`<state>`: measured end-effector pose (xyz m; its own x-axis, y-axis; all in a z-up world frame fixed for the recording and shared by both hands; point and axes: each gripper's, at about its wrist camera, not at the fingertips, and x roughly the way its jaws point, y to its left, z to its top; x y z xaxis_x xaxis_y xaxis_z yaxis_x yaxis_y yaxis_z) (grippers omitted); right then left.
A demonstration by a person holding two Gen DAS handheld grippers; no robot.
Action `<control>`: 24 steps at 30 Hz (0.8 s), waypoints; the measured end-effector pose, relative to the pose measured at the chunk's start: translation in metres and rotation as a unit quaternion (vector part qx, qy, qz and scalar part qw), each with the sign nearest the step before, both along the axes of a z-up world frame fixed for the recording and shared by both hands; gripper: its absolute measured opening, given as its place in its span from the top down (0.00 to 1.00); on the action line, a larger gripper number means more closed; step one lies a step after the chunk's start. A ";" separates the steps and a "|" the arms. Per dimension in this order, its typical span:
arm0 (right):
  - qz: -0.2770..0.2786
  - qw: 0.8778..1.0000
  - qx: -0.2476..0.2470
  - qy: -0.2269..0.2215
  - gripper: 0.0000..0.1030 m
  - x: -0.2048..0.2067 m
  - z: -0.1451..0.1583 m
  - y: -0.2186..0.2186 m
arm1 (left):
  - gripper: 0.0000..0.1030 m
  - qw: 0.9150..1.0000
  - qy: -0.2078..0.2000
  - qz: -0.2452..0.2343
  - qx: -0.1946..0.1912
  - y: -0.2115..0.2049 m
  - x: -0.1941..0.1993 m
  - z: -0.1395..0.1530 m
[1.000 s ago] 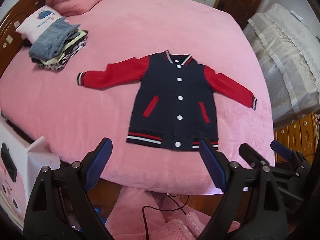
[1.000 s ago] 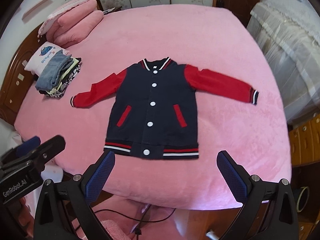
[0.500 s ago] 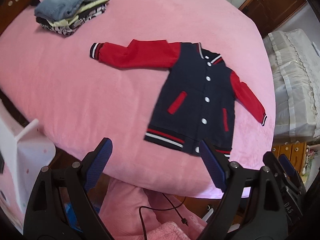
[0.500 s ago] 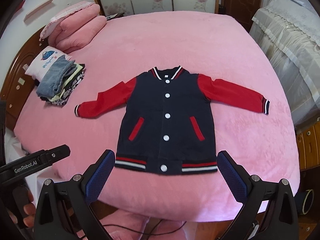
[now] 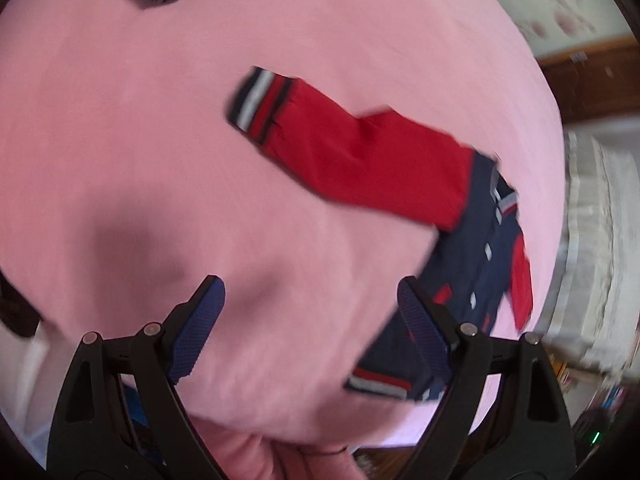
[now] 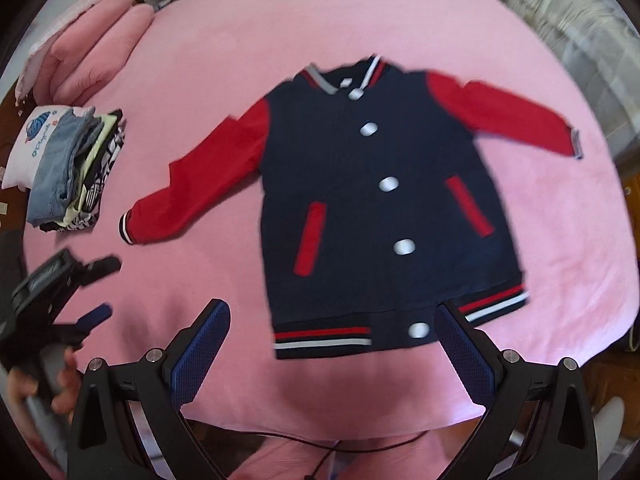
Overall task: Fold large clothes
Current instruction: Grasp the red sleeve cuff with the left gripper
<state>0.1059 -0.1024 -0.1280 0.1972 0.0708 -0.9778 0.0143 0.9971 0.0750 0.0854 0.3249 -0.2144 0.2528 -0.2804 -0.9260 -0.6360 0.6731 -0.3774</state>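
Observation:
A navy varsity jacket (image 6: 372,208) with red sleeves and white snaps lies flat, face up, on the pink bed (image 6: 224,56). In the left wrist view the jacket (image 5: 476,264) is at the right, and its red left sleeve (image 5: 360,152) with a striped cuff stretches ahead. My left gripper (image 5: 310,320) is open and empty, low over the bed short of that sleeve. It also shows in the right wrist view (image 6: 80,292). My right gripper (image 6: 332,340) is open and empty, just above the jacket's striped hem.
A stack of folded clothes (image 6: 76,168) lies at the bed's left, next to a white pillow and pink pillows (image 6: 92,48). A white lace-covered piece of furniture (image 6: 576,12) stands at the right. A cable hangs below the bed's front edge.
Both grippers moved forward and down toward the bed. The left one swung left to the sleeve's cuff end. The right one closed in on the hem. Both stayed open.

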 end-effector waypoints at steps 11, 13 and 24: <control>0.008 1.000 -0.006 0.020 0.00 0.021 -0.044 0.035 | 0.26 0.990 -0.031 0.133 -0.032 0.068 0.035 -0.081; -0.002 1.000 0.004 0.026 0.00 0.021 -0.044 0.032 | 0.29 0.986 -0.044 0.157 -0.034 0.071 0.039 -0.089; 0.033 0.999 0.000 0.029 0.00 0.035 -0.046 0.020 | 0.79 0.983 -0.117 0.140 0.037 0.054 0.058 -0.068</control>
